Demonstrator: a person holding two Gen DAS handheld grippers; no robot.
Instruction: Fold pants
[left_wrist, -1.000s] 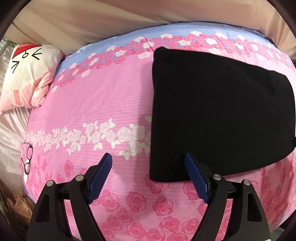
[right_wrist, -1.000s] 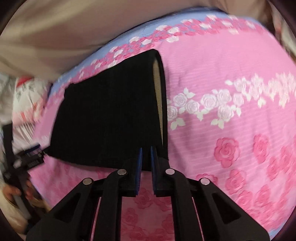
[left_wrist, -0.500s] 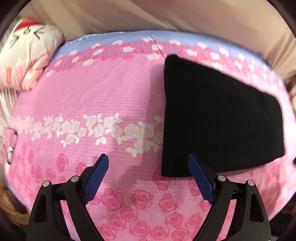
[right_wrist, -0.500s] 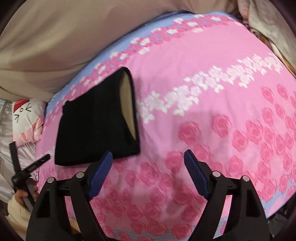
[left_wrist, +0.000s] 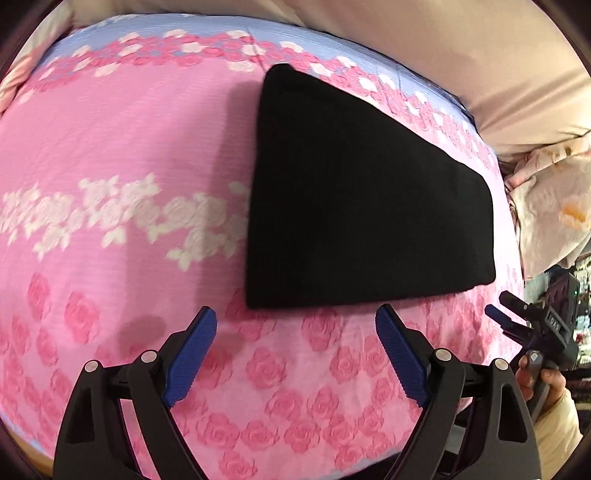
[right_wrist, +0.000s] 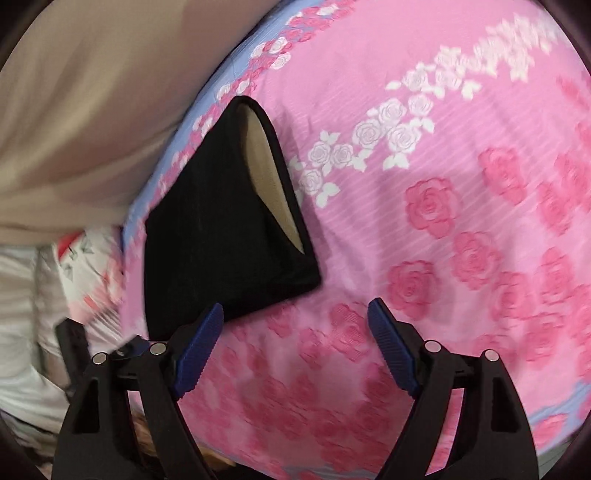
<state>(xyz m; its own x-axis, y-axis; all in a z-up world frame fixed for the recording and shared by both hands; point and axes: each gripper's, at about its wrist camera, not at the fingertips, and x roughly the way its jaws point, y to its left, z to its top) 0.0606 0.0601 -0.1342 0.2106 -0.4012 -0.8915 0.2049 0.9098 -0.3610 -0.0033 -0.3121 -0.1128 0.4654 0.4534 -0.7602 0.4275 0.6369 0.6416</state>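
Observation:
The black pants (left_wrist: 362, 199) lie folded into a flat rectangle on the pink rose-print bedspread (left_wrist: 122, 155). In the right wrist view the pants (right_wrist: 214, 236) show a beige lining at their open waist end. My left gripper (left_wrist: 295, 332) is open and empty, held just short of the pants' near edge. My right gripper (right_wrist: 295, 325) is open and empty, above the bedspread (right_wrist: 461, 184) near the pants' near right corner. The right gripper also shows at the right edge of the left wrist view (left_wrist: 506, 325), held in a hand.
A beige wall or headboard (left_wrist: 443, 48) runs behind the bed. A white and pink pillow (right_wrist: 85, 266) lies at the bed's left end. Light floral bedding (left_wrist: 554, 206) is bunched past the right end. The other gripper's black body (right_wrist: 74, 343) shows at lower left.
My right gripper opened, let go of the pants' corner and drew back. My left gripper stayed open and swung rightward, so the pants sit more central in its view.

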